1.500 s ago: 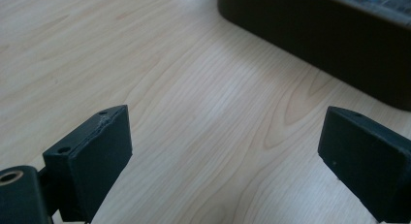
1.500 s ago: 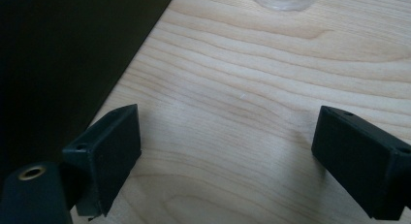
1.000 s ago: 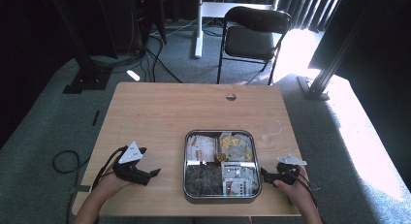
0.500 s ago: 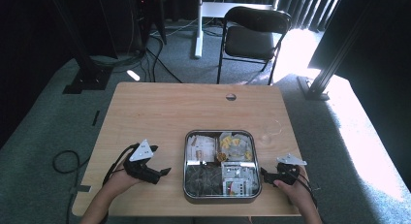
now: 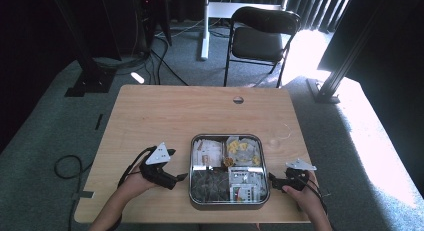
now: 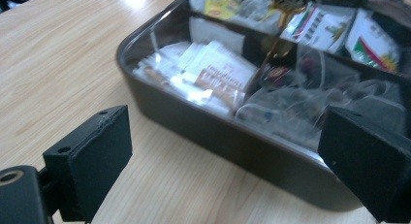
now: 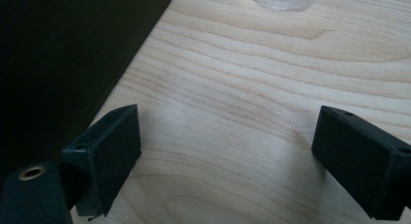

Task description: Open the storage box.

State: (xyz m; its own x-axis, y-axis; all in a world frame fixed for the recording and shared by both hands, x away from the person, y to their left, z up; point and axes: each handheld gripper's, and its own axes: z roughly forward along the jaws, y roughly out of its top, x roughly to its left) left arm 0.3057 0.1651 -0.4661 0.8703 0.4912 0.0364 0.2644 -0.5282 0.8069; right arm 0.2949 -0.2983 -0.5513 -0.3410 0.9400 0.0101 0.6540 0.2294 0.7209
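The metal tray [image 5: 227, 200], packed with sachets [image 6: 220, 76], sits on the wooden table [image 5: 165, 116] near its front edge, between both grippers. The left gripper [image 5: 181, 177], jaws spread wide, points at the tray's left wall. The right gripper [image 5: 271, 178], jaws also apart, rests just beside the right wall. A cable hole [image 5: 238, 99] lies well behind; a chair [image 5: 260, 28] stands beyond the table.

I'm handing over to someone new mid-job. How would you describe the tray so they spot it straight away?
On the wooden table, look at the near edge, between the left gripper and the right gripper. The tray is a dark metal rectangle with rounded corners. It is split into compartments crammed with small packets.
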